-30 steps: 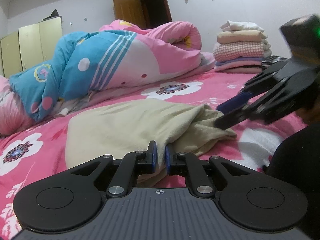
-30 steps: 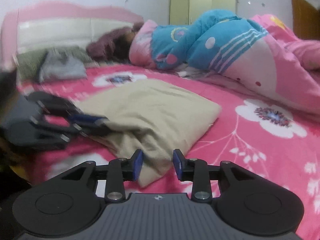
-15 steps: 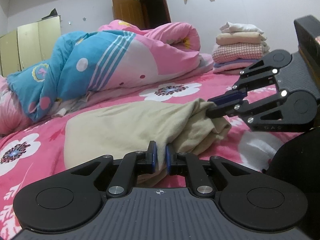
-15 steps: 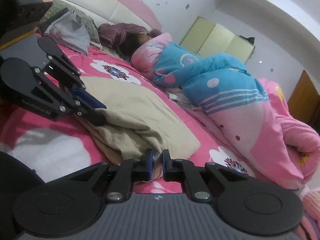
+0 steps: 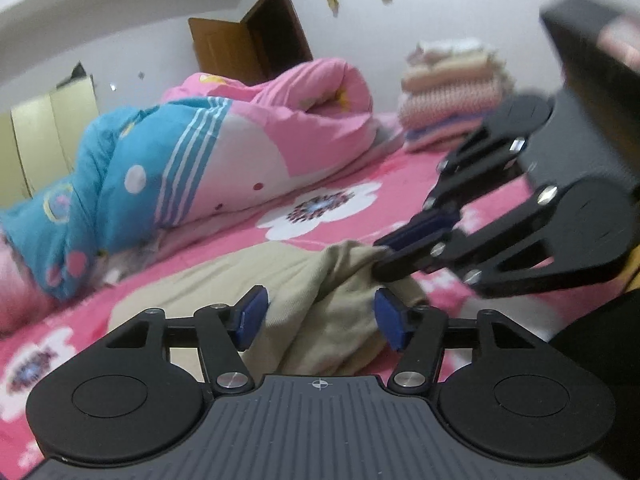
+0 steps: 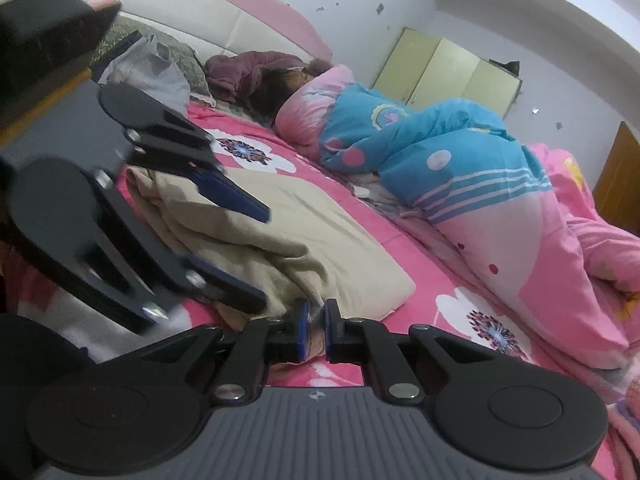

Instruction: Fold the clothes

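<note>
A beige garment lies partly folded on the pink flowered bed sheet. My left gripper is open, its blue pads on either side of the garment's bunched near edge. In the left wrist view my right gripper comes in from the right and is shut on a raised corner of the beige garment. In the right wrist view the right gripper pinches the cloth's near edge, and the open left gripper sits at the left over the folds.
A rolled pink and blue quilt lies along the far side of the bed. A stack of folded clothes stands at the back right. A person's head rests near the pillows and headboard.
My left gripper has opened and let go of the beige garment's edge. My right gripper stays shut on the corner and has lifted it slightly.
</note>
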`<state>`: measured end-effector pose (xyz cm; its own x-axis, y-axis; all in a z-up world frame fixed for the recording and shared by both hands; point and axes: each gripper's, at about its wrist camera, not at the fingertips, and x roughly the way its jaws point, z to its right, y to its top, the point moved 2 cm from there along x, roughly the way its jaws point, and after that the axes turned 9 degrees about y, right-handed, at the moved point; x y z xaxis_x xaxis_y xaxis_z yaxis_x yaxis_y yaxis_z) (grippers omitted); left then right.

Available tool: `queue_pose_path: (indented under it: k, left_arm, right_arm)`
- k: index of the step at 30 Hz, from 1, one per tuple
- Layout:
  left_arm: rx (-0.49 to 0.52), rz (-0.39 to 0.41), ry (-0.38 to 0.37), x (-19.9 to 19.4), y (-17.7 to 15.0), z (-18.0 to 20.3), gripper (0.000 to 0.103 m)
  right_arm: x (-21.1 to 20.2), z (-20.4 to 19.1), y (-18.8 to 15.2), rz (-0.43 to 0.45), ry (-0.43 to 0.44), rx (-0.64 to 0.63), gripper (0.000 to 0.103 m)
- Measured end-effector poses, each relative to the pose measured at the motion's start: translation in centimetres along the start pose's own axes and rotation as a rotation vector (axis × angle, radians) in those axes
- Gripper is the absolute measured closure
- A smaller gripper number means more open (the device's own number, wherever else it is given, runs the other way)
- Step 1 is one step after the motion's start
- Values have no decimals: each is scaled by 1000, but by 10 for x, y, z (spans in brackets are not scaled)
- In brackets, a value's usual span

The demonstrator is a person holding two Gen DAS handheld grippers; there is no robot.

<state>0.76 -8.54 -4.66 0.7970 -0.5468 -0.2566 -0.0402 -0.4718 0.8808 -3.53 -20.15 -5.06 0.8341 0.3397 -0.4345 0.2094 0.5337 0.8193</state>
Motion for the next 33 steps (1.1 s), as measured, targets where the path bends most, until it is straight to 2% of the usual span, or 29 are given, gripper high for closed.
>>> queue_pose_path:
  k: [4,10,12,14,16,20,24,26,29,33]
  left_arm:
    - [0,-3,1,6,-1,-1,44]
    - [-17,9,-19,4,-1,-4,58]
    - [-18,15,-22,2,-1,-5,62]
    - [-3,17,-18,2,-2,-3,63]
    - [10,21,-9,3,-2,0,63]
    - [-4,23,-10,2,-1,-2,63]
    - [-14,23,-11,2,-2,-2,64]
    - [-28,22,-17,2,-2,-4,64]
    - [-47,24,-24,1,-3,-7,65]
    - [-20,17,-40,-2,-5,-8,63]
  right_arm:
    - [-1,6,-4,21,20,38,96]
    - [-5,30,-6,63,119,177,92]
    - [-8,38,-5,79,155,211,86]
    - [-12,37,-3,95,167,196,66]
    - [-12,33,-2,85,179,177,59]
    - [-2,26,-6,13,147,151,60]
    - [7,35,-14,-21,192,245,63]
    - [14,33,-15,-30,196,235,64]
    - [19,28,-15,-24,147,205,73]
    - [16,20,-15,-7,91,210,76]
